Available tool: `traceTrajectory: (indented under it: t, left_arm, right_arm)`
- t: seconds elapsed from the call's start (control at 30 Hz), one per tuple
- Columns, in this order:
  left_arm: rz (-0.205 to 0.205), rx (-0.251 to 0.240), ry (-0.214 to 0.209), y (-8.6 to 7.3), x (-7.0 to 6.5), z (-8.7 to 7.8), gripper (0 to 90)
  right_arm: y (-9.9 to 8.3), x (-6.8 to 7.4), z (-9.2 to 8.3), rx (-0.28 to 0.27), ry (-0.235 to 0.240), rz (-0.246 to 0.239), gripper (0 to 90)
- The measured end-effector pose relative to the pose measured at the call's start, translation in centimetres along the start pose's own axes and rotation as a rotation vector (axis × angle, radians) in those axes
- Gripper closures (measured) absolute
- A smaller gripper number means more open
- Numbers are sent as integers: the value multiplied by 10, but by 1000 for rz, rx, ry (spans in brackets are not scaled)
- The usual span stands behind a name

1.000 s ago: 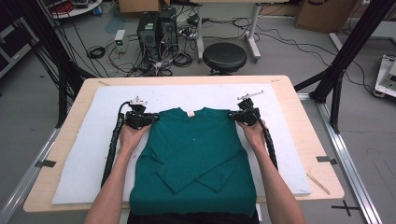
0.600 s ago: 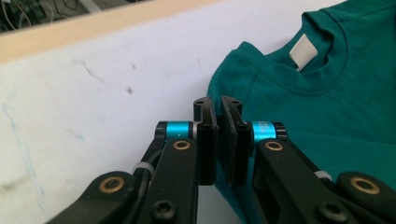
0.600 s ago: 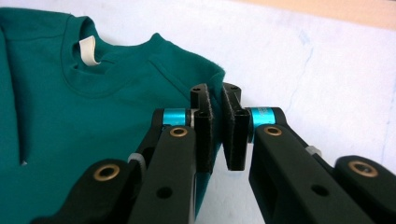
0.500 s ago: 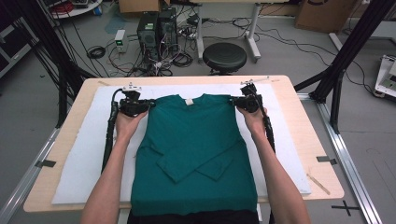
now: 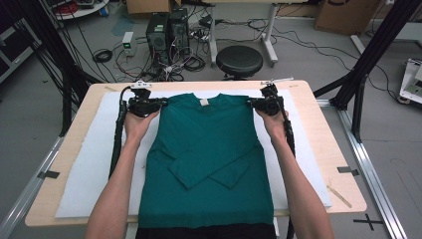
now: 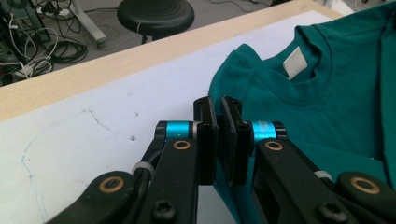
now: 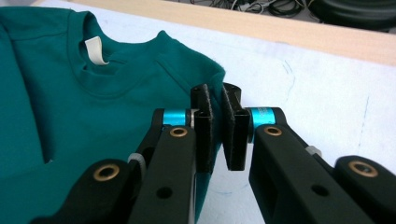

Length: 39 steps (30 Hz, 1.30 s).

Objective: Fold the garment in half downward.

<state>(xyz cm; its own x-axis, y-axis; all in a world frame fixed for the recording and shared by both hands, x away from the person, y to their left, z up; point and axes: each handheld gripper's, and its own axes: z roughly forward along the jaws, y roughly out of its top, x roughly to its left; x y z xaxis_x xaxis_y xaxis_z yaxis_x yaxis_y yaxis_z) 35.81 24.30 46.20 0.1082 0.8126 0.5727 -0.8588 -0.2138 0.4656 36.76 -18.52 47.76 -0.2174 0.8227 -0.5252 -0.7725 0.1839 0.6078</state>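
Observation:
A teal long-sleeved shirt (image 5: 209,149) lies face up on the white mat (image 5: 89,164), collar toward the far edge and both sleeves folded across its chest. My left gripper (image 5: 160,102) is shut on the shirt's left shoulder edge; in the left gripper view the jaws (image 6: 217,103) pinch the teal cloth (image 6: 327,107) beside the collar tag. My right gripper (image 5: 252,103) is shut on the other shoulder, and in the right gripper view its pads (image 7: 215,93) clamp the cloth's corner (image 7: 93,116). The hem reaches the table's near edge.
The mat covers most of the wooden table (image 5: 323,134); bare wood strips run along the far edge and the right side. A black stool (image 5: 239,60) and computer towers (image 5: 164,30) with cables stand on the floor beyond the table.
Both grippers moved toward the far edge of the table, drawing the shirt along by its shoulders. The collar now lies closer to the far edge of the mat.

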Motion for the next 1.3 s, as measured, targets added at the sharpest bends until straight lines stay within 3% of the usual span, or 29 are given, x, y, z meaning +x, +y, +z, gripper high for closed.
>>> traceTrajectory:
  t: [0.23,0.5,0.63,0.77,0.9,1.2,1.3]
  left_arm:
    - [10,6,19,7,4,-2,850]
    - [19,-26,16,20,1,-3,850]
    - [47,-58,27,27,-2,-7,850]
    - [62,-99,39,33,-5,-15,850]
    - [61,-135,29,36,-5,-19,850]
    - [70,-146,25,38,-6,-21,849]
    - [73,-131,21,36,-7,-21,849]
  right_arm:
    - [10,6,-2,-11,-12,-31,853]
    - [15,3,-4,-40,-12,-30,853]
    - [19,3,-9,-61,-8,-25,853]
    - [26,7,-20,-117,-13,-39,853]
    - [26,6,-25,-128,-15,-40,853]
    - [26,2,-28,-155,0,-26,852]
    - [25,0,-27,-141,5,-22,852]
